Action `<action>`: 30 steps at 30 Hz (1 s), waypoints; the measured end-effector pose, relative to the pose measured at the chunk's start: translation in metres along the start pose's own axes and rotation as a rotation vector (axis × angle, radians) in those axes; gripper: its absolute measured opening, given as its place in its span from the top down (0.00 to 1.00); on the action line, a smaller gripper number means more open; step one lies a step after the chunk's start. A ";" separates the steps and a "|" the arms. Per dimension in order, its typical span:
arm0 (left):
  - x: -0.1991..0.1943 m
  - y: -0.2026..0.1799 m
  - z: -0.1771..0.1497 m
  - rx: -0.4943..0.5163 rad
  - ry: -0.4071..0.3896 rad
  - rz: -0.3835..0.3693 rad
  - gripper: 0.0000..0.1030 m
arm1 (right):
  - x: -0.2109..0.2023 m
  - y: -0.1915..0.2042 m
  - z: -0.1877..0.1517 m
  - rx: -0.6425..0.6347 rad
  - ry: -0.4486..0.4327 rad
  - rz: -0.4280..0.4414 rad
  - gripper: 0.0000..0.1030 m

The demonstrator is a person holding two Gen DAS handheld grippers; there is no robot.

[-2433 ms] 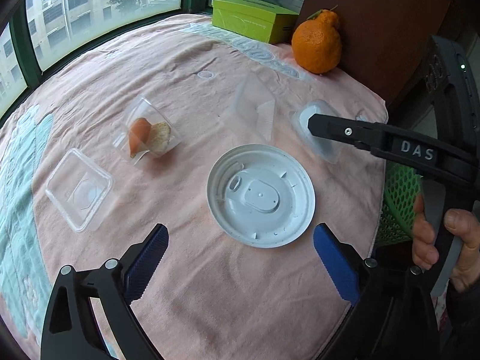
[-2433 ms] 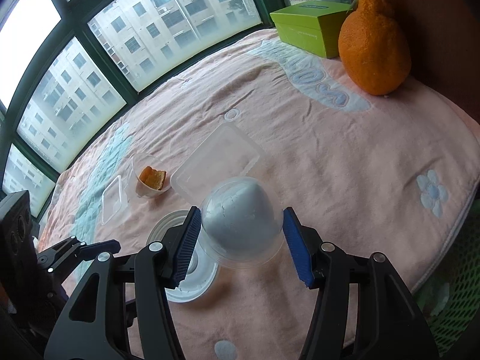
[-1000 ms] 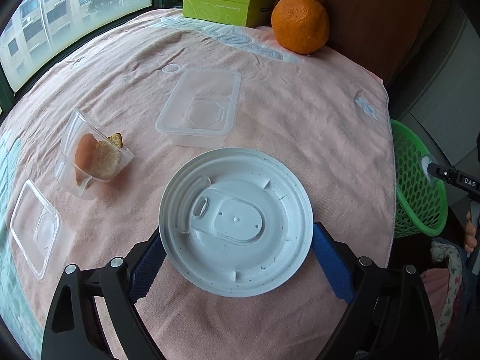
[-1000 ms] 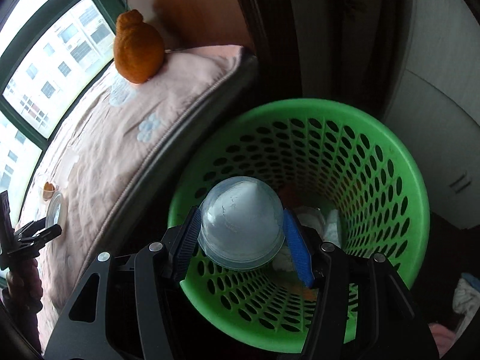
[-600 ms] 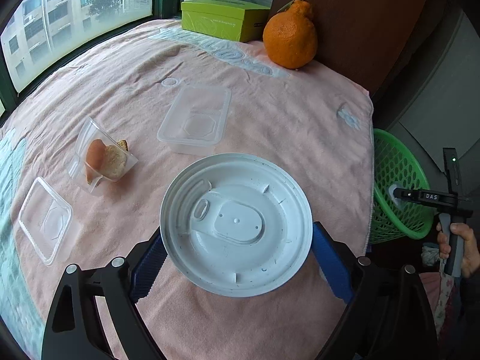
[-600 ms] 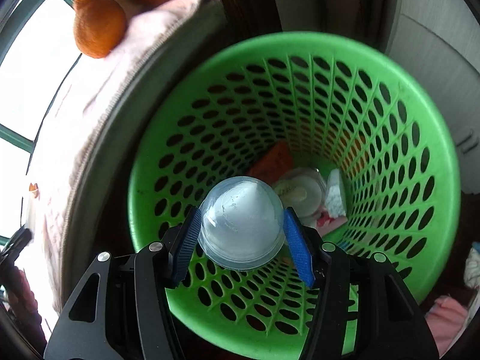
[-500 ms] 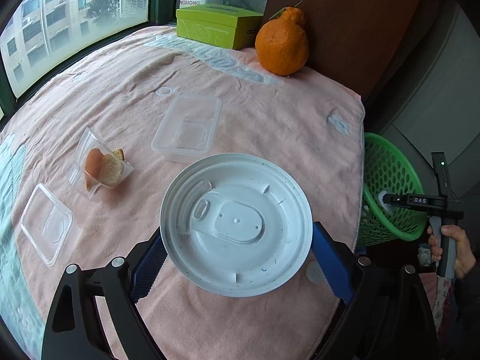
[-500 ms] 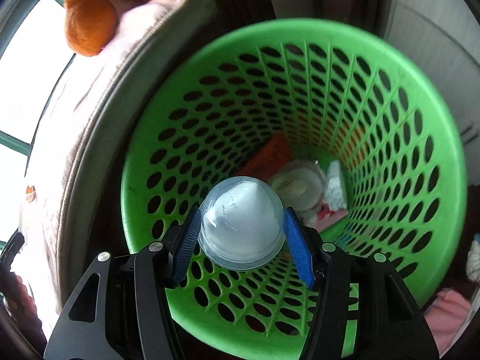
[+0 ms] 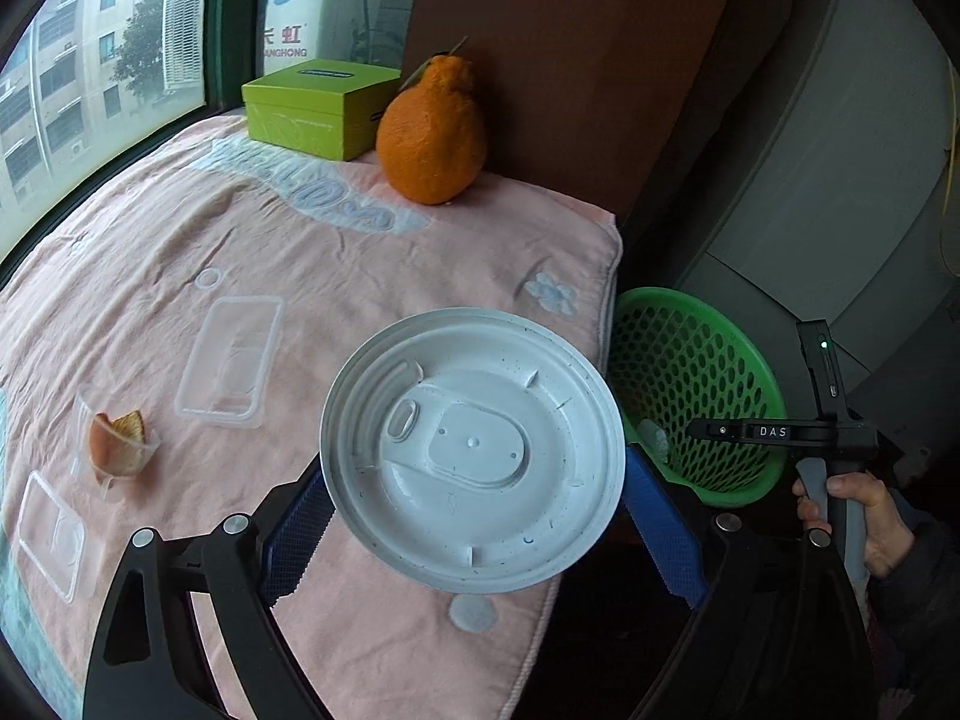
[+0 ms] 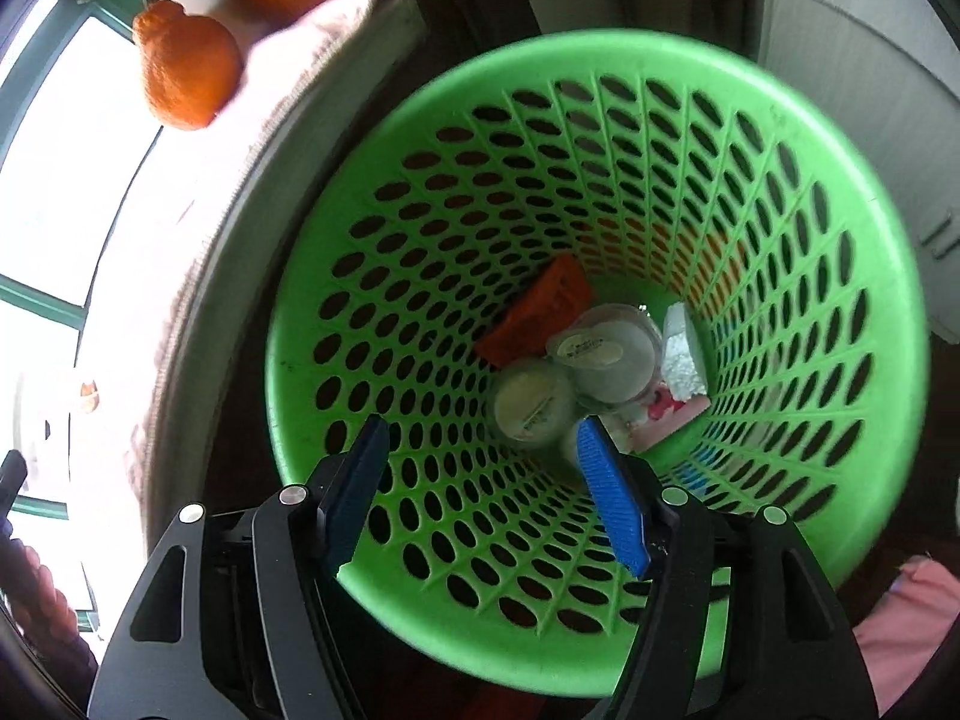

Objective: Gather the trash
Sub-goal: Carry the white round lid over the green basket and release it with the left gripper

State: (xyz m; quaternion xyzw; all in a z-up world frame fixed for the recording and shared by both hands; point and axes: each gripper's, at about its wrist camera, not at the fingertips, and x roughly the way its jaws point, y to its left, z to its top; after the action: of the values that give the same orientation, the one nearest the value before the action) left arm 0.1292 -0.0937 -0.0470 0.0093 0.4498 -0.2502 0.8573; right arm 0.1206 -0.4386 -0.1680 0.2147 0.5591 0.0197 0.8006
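Right gripper (image 10: 486, 486) sits over the green basket (image 10: 864, 276), jaws opening, nothing between the blue pads. Down at the basket bottom lie a clear cup (image 10: 531, 405), a round labelled lid (image 10: 606, 354), an orange wrapper (image 10: 540, 312) and a white foam chunk (image 10: 681, 354); the label print is too small to read. Left gripper (image 9: 474, 516) clamps the white lid (image 9: 471, 450) by its rim, raised above the pink cloth (image 9: 312, 252) just beside the basket. "DAS" reads on the right tool's arm. Farther from the basket: a clear tray (image 9: 231, 360), a cup with peel (image 9: 117, 450), a big orange (image 9: 432, 135) and a green box (image 9: 318, 108). The window sign reads "ANGHONG".
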 end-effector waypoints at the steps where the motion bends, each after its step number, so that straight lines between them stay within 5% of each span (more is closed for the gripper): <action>1: 0.002 -0.008 0.003 0.014 0.000 -0.009 0.15 | -0.007 0.000 -0.001 -0.007 -0.015 -0.001 0.36; 16: 0.062 -0.119 0.033 0.186 0.078 -0.121 0.15 | -0.108 -0.012 -0.029 -0.028 -0.239 0.019 0.36; 30: 0.174 -0.217 0.034 0.306 0.300 -0.148 0.15 | -0.162 -0.034 -0.056 -0.061 -0.408 -0.067 0.35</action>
State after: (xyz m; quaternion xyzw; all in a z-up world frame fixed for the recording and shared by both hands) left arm 0.1426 -0.3651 -0.1165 0.1434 0.5285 -0.3736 0.7487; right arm 0.0025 -0.4957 -0.0526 0.1710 0.3915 -0.0338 0.9035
